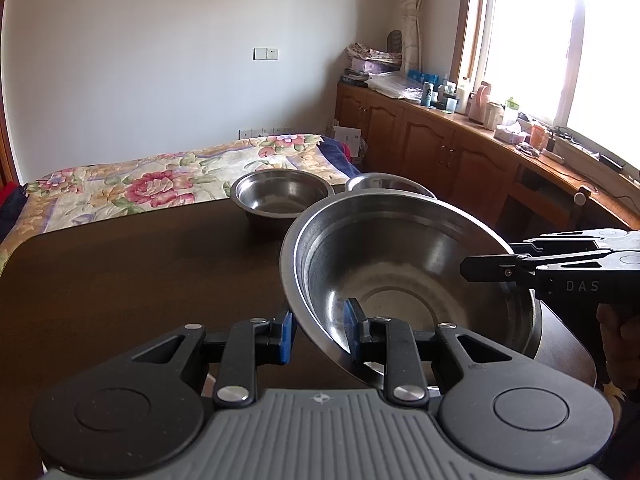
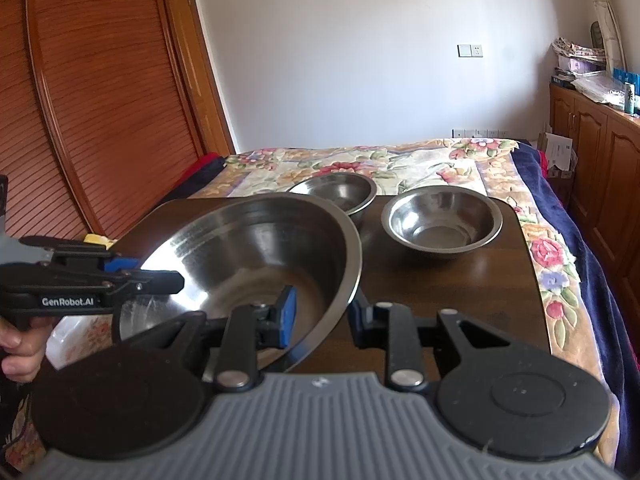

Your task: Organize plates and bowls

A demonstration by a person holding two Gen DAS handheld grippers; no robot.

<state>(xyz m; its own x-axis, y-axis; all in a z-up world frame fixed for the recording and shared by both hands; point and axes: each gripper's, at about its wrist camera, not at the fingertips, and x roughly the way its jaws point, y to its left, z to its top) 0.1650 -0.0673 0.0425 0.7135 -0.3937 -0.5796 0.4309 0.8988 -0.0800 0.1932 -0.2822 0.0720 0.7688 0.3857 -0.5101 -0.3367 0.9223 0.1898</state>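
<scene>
A large steel bowl (image 1: 412, 272) is tilted above the dark wooden table (image 1: 120, 280). My left gripper (image 1: 320, 330) straddles its near rim, one blue pad inside the bowl and one outside. My right gripper (image 2: 322, 312) straddles the opposite rim (image 2: 348, 264) the same way; it also shows in the left wrist view (image 1: 488, 268) at the bowl's right edge. Whether the pads press the rim is not clear. Two smaller steel bowls (image 2: 442, 222) (image 2: 336, 192) stand at the table's far edge, apart from each other.
A bed with a floral cover (image 1: 160, 176) lies behind the table. Wooden cabinets with clutter (image 1: 460, 136) run along the window wall on the right. A slatted wooden door (image 2: 80, 100) stands to the left. The table's right edge (image 2: 532, 264) is near the bed.
</scene>
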